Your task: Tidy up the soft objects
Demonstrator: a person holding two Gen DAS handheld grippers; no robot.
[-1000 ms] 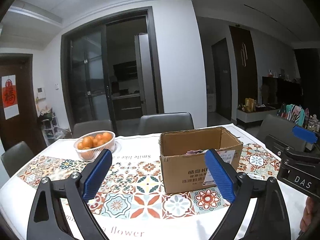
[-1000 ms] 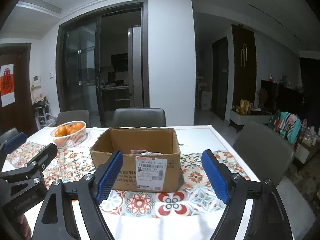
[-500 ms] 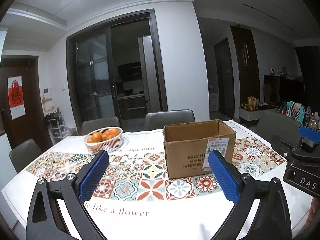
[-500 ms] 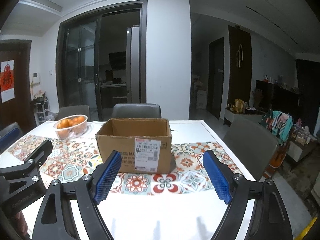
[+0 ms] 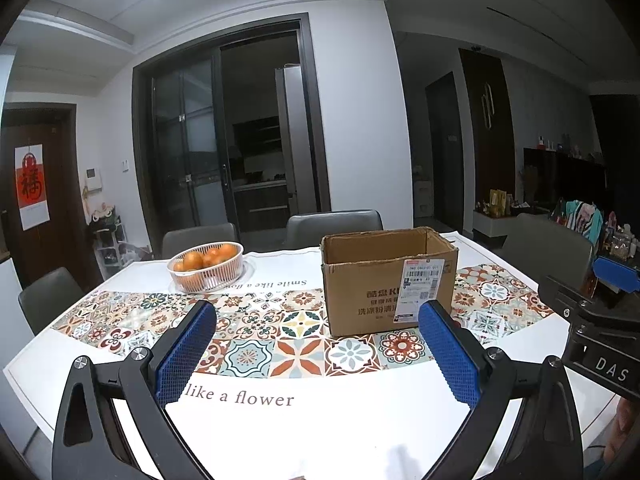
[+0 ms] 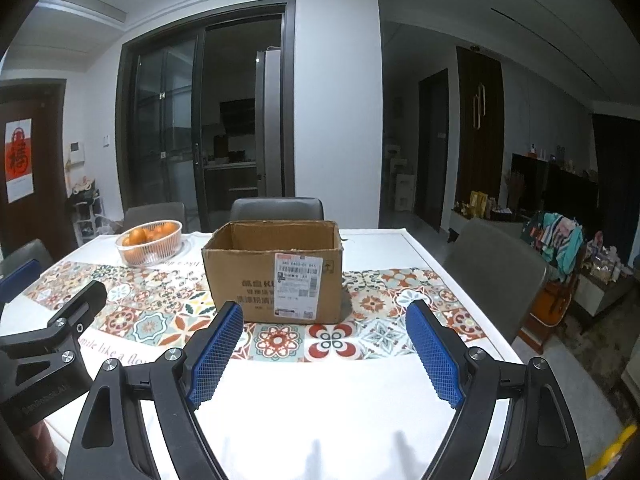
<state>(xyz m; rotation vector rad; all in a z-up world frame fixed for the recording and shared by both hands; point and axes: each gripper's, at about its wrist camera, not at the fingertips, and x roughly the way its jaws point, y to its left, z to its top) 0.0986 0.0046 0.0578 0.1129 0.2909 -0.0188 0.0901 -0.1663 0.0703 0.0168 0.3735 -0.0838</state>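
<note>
An open cardboard box [image 5: 388, 284] with a white shipping label stands on the patterned table runner; it also shows in the right wrist view [image 6: 276, 272]. Its inside is hidden from this low angle, so no soft objects are visible. My left gripper [image 5: 318, 340] is open and empty, held back near the table's front edge, left of the box. My right gripper [image 6: 324, 340] is open and empty, in front of the box and apart from it. Each gripper's body shows at the edge of the other's view.
A white basket of oranges [image 5: 206, 266] stands at the back left of the table [image 5: 320, 432], also in the right wrist view [image 6: 149, 242]. Grey chairs [image 6: 494, 276] surround the table. A cluttered low cabinet stands at far right.
Both grippers have drawn back and lowered away from the box, which now looks smaller and its inside no longer shows. Both stay open.
</note>
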